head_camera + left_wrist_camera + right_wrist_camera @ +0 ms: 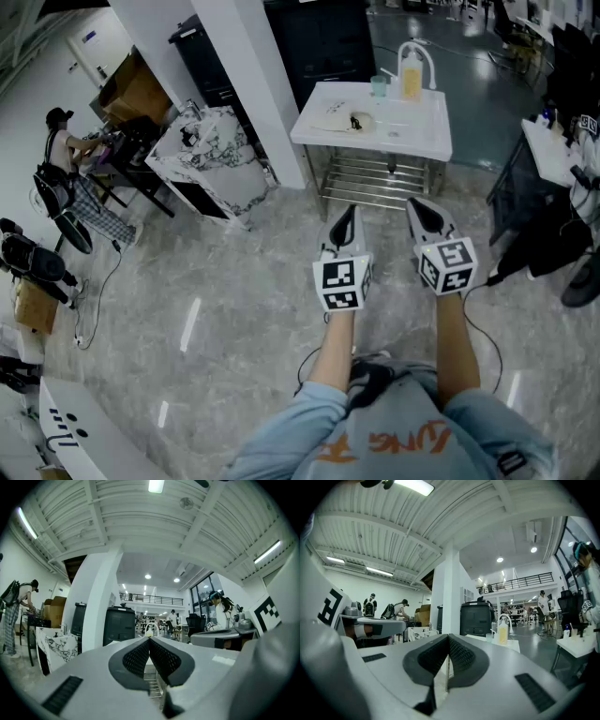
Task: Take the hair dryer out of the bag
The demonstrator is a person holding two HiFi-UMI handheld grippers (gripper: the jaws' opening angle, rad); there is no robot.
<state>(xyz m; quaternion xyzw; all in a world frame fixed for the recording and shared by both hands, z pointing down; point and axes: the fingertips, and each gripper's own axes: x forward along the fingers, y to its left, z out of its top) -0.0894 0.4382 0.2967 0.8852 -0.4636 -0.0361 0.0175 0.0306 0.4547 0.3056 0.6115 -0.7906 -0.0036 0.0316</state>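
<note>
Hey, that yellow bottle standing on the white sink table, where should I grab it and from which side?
Take the yellow bottle around its mid body, coming level from the front. It stands upright, a clear cup sits at its left, and the white curved faucet arches over it, so the front looks freest.

Nothing fully legible. Shirt (394, 439): orange lettering across front, seen upside down, can't read for sure. Left tool (350, 210) & right tool (413, 202): cubes w/ black-white square code markers, patterns only, no letters or nos. Blue sign (89, 38) on far wall, top left: too small to read. Curved white counter (108, 445), bottom left: black logo-like marks, illegible. Yellow bottle (412, 80): no label legible.
</note>
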